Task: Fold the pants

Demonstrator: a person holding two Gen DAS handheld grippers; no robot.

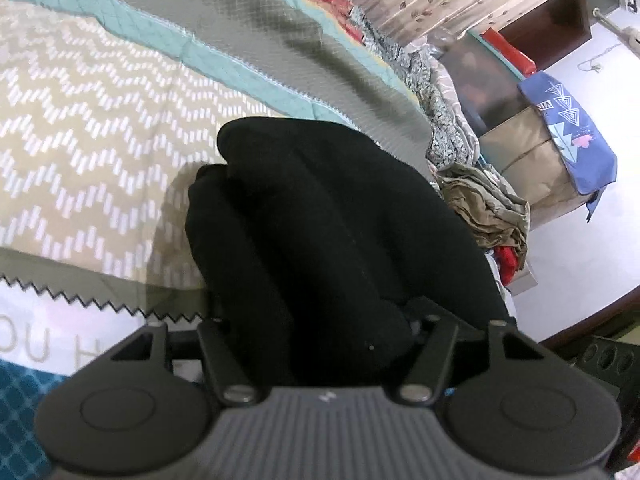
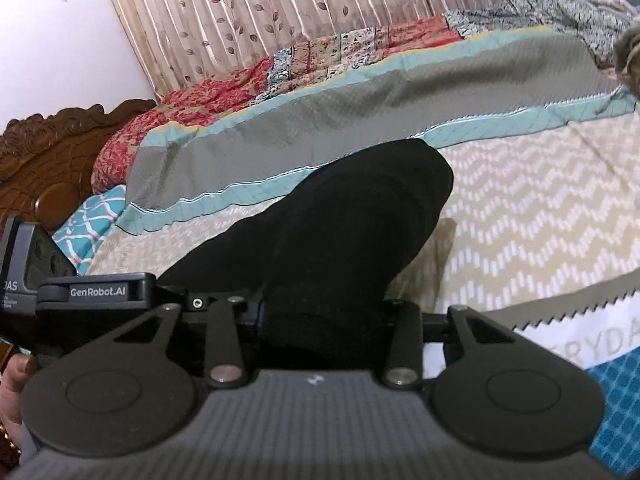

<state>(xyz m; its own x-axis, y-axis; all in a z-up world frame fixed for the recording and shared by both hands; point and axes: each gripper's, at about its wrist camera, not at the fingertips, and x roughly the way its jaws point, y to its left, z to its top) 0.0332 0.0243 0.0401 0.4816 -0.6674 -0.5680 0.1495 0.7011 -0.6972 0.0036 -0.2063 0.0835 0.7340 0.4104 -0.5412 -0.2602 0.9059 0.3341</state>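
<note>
Gripping the black pants (image 1: 320, 216) bunched in both my left tongs (image 1: 320, 332) and right tongs (image 2: 320, 312), they drape forward over the bedspread (image 1: 80, 120).

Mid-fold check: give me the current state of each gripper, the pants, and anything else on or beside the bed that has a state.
left gripper: shut on the black pants, fingers hidden by cloth.
right gripper: shut on the black pants too.
black pants: bunched, lifted off the bedspread, not yet folded flat.
bedspread: spread flat under the pants.
quilt: rumpled along the far side.
clothes pile: crumpled, unfolded, beside the bed.
</note>
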